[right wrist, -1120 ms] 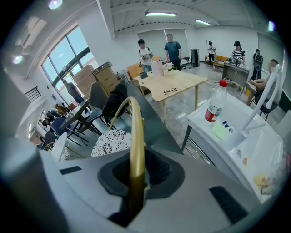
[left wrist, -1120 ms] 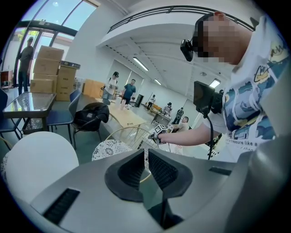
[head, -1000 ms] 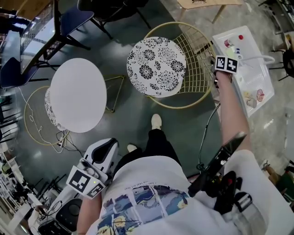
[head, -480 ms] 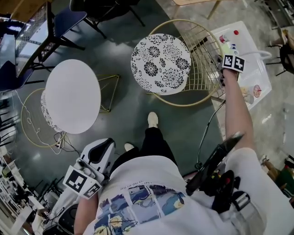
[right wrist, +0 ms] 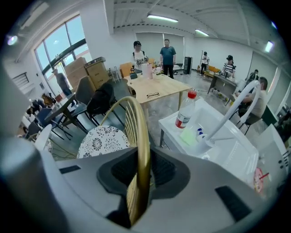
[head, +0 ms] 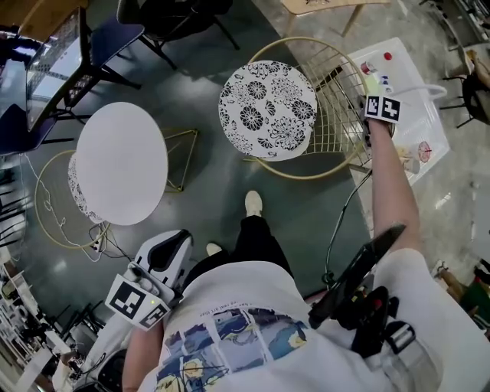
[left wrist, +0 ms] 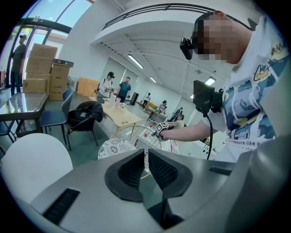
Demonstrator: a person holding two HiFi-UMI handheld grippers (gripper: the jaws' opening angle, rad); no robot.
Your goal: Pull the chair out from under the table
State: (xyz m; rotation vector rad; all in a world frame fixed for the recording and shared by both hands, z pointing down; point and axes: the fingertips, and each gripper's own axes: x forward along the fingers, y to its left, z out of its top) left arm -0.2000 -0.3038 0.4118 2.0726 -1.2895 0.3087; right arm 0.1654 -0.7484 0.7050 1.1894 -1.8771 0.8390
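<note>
The chair has a gold wire back (head: 348, 84) and a round black-and-white patterned seat (head: 268, 109). It stands out in the open, to the right of the round white table (head: 122, 162). My right gripper (head: 366, 126) reaches down over the back's top rim (right wrist: 143, 136). That rim runs between the jaws of the right gripper (right wrist: 143, 170). The jaws are opening and the pads stand just off the rim. My left gripper (head: 178, 239) hangs low beside the person's hip. In its own view the left gripper (left wrist: 146, 166) is shut with nothing in it.
A second wire chair (head: 53, 207) is tucked under the round white table. A white trolley top (head: 413, 115) carrying a bottle (right wrist: 185, 113) and small items stands right behind the chair's back. Dark chairs (head: 164, 19) and a wooden table (right wrist: 157, 91) stand farther off. The person's foot (head: 252, 203) is near the chair.
The chair and my right gripper have slid a little to the right, farther from the round white table. My left gripper has stayed where it was.
</note>
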